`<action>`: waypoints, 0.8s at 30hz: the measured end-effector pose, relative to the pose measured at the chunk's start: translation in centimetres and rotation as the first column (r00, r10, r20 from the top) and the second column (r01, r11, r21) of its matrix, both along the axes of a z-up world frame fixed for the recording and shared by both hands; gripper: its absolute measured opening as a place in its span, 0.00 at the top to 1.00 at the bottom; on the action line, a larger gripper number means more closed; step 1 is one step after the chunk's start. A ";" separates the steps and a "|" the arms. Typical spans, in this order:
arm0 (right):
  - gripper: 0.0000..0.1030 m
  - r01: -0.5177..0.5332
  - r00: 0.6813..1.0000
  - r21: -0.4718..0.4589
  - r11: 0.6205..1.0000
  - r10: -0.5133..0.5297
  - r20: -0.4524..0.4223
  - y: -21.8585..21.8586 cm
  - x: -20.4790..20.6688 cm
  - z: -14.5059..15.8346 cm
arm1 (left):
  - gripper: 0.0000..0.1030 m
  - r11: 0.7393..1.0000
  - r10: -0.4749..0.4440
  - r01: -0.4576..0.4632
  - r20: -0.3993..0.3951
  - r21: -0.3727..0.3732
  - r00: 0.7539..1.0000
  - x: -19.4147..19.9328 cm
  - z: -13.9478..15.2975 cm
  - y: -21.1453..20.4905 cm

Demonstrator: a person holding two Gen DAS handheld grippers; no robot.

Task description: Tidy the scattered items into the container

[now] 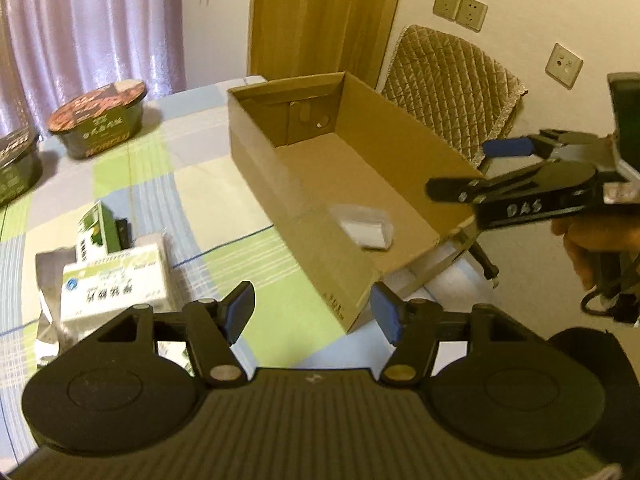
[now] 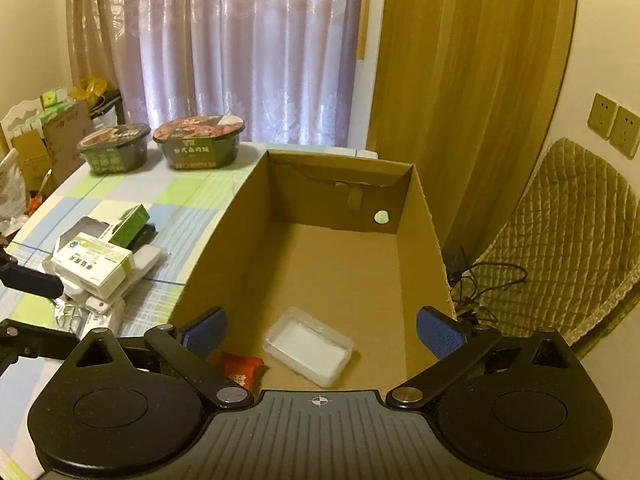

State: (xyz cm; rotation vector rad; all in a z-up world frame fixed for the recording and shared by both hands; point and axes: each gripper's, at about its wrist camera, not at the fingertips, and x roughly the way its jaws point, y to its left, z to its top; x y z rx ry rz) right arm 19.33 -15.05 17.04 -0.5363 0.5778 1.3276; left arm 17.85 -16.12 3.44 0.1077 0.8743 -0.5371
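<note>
red packet [image 2: 242, 368] (half hidden), cardboard box [image 2: 224, 240]

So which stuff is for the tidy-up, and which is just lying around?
For the job:
- brown cardboard box
- clear plastic tray and red packet, already inside
- white medicine carton, small green carton, two dark instant-meal bowls, still on the table
- left tool and right tool, both open

Just lying about:
- quilted chair
- curtains
- wall sockets
</note>
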 end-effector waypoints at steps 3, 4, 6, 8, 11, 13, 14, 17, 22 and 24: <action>0.00 -0.005 1.000 0.014 1.000 0.005 -0.003 -0.3 -0.8 0.7 | 0.41 1.000 0.019 -0.019 -0.003 0.010 1.000 -1.0 -0.4 1.3; 0.00 -0.010 1.000 0.021 1.000 0.010 -0.006 -0.5 -1.2 0.9 | 0.41 1.000 0.027 -0.027 -0.005 0.016 1.000 -1.5 -0.5 1.7; 0.00 -0.024 1.000 0.039 0.999 0.025 -0.012 -0.9 -2.3 1.5 | 0.40 0.999 0.040 -0.040 -0.005 0.034 0.999 -2.3 -0.9 2.8; 0.00 -0.046 0.999 0.059 0.997 0.048 -0.023 -1.4 -3.6 1.9 | 0.39 0.997 0.052 -0.052 0.003 0.063 0.999 -3.2 -1.2 3.9; 0.00 -0.097 0.994 0.085 0.992 0.101 -0.035 -2.2 -6.2 2.3 | 0.39 0.992 0.079 -0.078 -0.011 0.104 0.997 -4.6 -2.2 6.2; 0.00 -0.129 0.991 0.090 0.988 0.132 -0.035 -2.6 -8.0 2.2 | 0.39 0.987 0.111 -0.107 -0.028 0.119 0.993 -5.4 -3.0 8.0; 0.00 -0.145 0.988 0.087 0.986 0.148 -0.038 -2.7 -8.9 2.1 | 0.39 0.984 0.126 -0.120 -0.035 0.129 0.991 -5.7 -3.4 8.9; 0.00 -0.198 0.978 0.065 0.978 0.202 -0.055 -2.9 -11.6 1.2 | 0.39 0.978 0.152 -0.143 -0.047 0.153 0.987 -6.6 -4.5 11.2; 0.00 -0.290 0.955 -0.008 0.957 0.289 -0.062 -2.4 -16.0 -1.4 | 0.39 0.969 0.185 -0.172 -0.057 0.178 0.981 -7.0 -6.1 13.4; 0.00 -0.317 0.947 -0.037 0.948 0.314 -0.066 -2.0 -17.4 -2.4 | 0.39 0.968 0.160 -0.148 -0.043 0.204 0.986 -6.7 -6.6 13.6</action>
